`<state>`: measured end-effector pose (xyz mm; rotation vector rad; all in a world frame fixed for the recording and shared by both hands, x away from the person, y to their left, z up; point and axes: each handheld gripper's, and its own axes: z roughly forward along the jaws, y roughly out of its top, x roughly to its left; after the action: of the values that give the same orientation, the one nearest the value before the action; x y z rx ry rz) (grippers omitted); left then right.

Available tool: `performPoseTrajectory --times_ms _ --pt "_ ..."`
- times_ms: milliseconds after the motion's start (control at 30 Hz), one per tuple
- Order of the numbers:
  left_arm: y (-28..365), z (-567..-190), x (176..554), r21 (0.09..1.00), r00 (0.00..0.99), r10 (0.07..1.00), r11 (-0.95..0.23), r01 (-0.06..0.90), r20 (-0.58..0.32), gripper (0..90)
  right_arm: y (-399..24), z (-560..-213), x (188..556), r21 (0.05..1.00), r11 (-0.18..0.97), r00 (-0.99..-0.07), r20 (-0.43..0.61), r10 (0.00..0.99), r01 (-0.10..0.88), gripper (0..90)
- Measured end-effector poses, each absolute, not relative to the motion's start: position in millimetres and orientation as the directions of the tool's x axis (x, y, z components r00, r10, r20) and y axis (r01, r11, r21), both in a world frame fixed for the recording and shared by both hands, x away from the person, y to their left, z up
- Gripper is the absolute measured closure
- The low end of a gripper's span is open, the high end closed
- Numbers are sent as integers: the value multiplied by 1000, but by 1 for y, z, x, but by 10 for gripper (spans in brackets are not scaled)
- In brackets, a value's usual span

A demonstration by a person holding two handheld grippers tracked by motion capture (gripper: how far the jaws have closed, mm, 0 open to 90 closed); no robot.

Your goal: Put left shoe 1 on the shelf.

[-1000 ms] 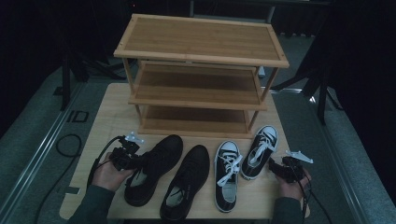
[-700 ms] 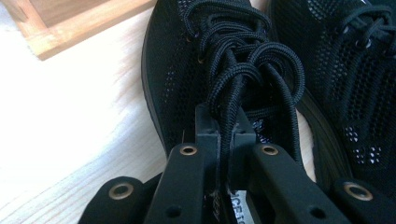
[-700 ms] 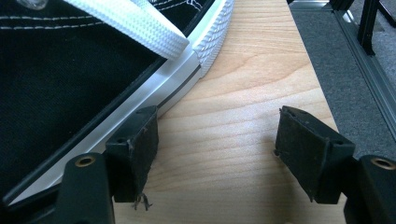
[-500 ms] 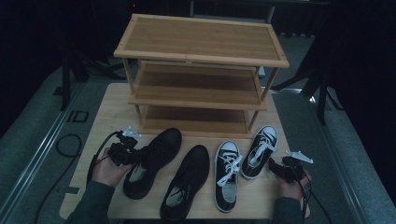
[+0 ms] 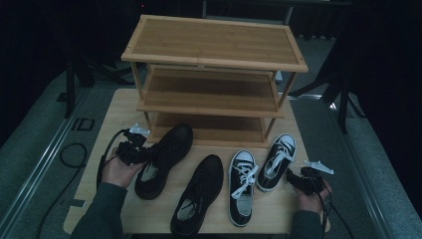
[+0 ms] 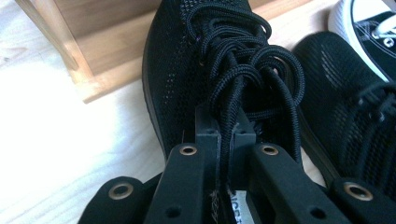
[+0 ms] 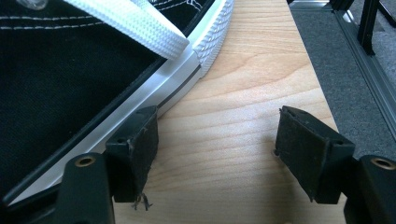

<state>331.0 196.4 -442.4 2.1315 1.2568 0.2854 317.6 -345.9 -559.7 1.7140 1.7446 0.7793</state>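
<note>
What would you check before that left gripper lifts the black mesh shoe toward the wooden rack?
1. Left gripper shut on the black mesh shoe: ok; its jaws pinch the black laces.
2. Grip on the shoe's body: not ok; laces alone are held, so it may swing.
3. Three-tier bamboo shoe rack, shelves free: ok.
4. Second black mesh shoe apart from the held one: ok.
5. Right gripper out of the way: ok; open beside the black-and-white canvas sneaker.
6. Shoe's sole off the wooden tabletop: cannot tell.

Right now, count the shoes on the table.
4: left black shoe by the rack, its laces pinched by the left gripper; second black shoe; two white-laced sneakers.
</note>
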Motion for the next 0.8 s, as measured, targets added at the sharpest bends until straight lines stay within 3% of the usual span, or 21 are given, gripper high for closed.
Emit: performPoseTrajectory --times_ms 800 --pt "187 -457 395 618 360 920 -196 761 -152 866 -346 -560 318 743 11 -20 3 1000 670 296"
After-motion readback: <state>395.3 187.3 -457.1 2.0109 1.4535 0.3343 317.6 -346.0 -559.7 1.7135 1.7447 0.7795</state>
